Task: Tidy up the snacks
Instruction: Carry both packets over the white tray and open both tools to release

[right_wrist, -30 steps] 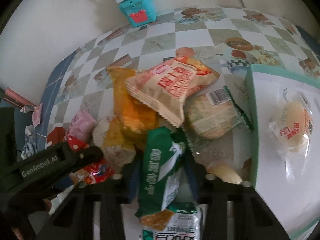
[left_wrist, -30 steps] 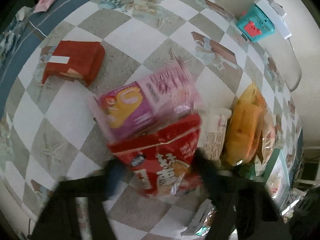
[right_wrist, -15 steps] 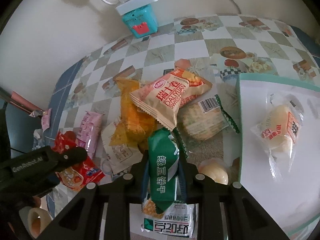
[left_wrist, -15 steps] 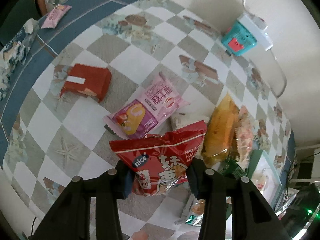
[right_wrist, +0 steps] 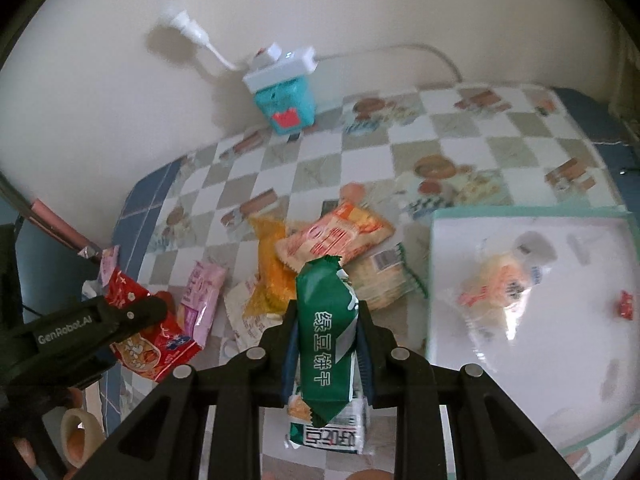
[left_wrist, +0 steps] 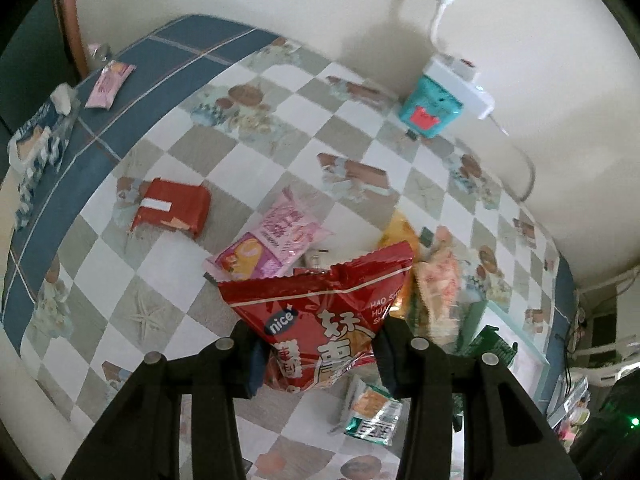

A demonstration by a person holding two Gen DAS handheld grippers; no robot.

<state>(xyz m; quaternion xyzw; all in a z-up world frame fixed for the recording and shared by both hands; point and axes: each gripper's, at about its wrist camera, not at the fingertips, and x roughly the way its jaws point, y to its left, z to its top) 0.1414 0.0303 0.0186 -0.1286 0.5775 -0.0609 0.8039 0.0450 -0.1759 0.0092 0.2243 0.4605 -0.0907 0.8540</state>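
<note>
- My left gripper (left_wrist: pixel 320 354) is closed on a red snack bag (left_wrist: pixel 324 316); its pads press both sides of the bag, which hangs above the worktop (left_wrist: pixel 248 152) and touches nothing else.
- My right gripper (right_wrist: pixel 328 344) is closed on a green biscuit packet (right_wrist: pixel 326 332), which stands almost upright between the pads, above the worktop.
- Under this packet a green-and-white packet (right_wrist: pixel 332 432) lies flat on the worktop.
- Near the middle of the worktop there is a heap of snacks: a pink packet (left_wrist: pixel 272 240), an orange bag (right_wrist: pixel 272 268) and a pale orange packet (right_wrist: pixel 336 236).
- A white tray (right_wrist: pixel 532 364) with a green rim sits at the right edge and holds a clear-wrapped bun (right_wrist: pixel 496 284).
- A red box (left_wrist: pixel 172 208) lies alone toward the left edge.
- A teal box (right_wrist: pixel 286 104) stands at the back edge, against the wall.
</note>
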